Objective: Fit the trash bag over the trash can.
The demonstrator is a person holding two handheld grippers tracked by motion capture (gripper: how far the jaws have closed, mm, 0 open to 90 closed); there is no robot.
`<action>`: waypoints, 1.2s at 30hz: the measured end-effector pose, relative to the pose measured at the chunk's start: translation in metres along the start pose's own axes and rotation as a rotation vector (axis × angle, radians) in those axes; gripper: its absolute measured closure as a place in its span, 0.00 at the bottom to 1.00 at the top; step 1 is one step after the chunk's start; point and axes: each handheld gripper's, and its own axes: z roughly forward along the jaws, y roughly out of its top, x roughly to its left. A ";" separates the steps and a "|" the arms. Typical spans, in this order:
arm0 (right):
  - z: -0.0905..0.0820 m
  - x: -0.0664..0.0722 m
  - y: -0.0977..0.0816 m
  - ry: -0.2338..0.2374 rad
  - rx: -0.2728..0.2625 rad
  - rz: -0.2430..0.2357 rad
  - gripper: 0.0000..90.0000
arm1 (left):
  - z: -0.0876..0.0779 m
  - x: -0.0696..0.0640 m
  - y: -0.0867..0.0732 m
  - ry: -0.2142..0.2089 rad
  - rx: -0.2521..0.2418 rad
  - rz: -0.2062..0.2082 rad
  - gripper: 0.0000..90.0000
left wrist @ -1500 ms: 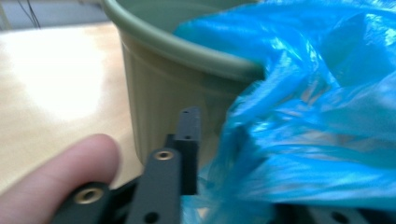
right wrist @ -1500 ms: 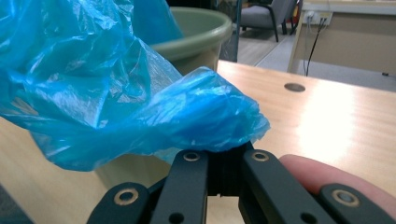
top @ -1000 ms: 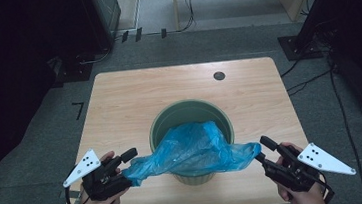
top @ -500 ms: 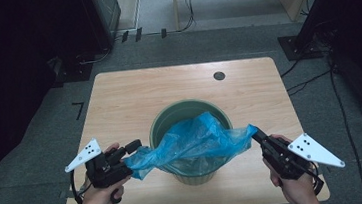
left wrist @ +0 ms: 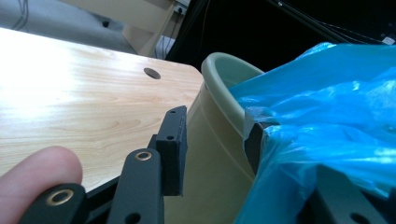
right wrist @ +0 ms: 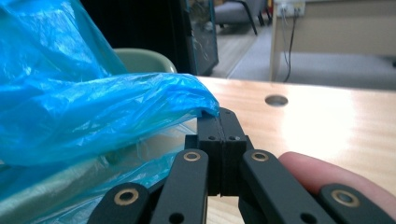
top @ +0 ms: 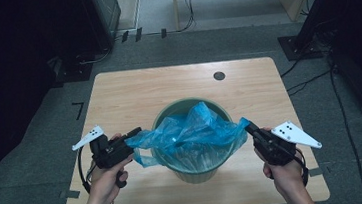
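A blue bag is draped over the mouth of a green bin at the table's 6 o'clock edge. The right gripper, at the bin's 3 o'clock, is clenched on the bag's edge. The left gripper, at 9 o'clock, has just been closing; its jaws are still parted, with the bag's edge draped over one jaw.

From above the near edge, the high view looks forward and down over the whole worktop. Each gripper view sits low and close beside the bin, aimed toward the far edge. All three share the blue bag and the far-edge hole.
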 end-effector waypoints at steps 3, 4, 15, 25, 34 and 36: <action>0.009 -0.008 -0.005 -0.002 0.051 0.061 1.00 | 0.009 0.007 -0.003 0.011 0.013 -0.044 0.71; 0.012 -0.010 -0.008 -0.001 0.072 0.077 1.00 | 0.013 0.010 -0.005 0.020 0.015 -0.059 0.72; 0.046 -0.008 -0.032 0.029 0.186 0.091 1.00 | 0.049 0.016 -0.025 0.067 0.140 -0.010 0.87; 0.050 -0.010 -0.050 0.003 0.243 0.070 1.00 | 0.045 0.022 -0.037 0.160 0.174 0.055 0.95; 0.035 -0.019 -0.027 -0.007 0.129 0.082 1.00 | 0.054 0.037 -0.053 0.251 0.267 0.046 1.00; 0.036 -0.022 -0.018 -0.010 0.104 0.095 1.00 | 0.056 0.039 -0.056 0.269 0.280 0.038 1.00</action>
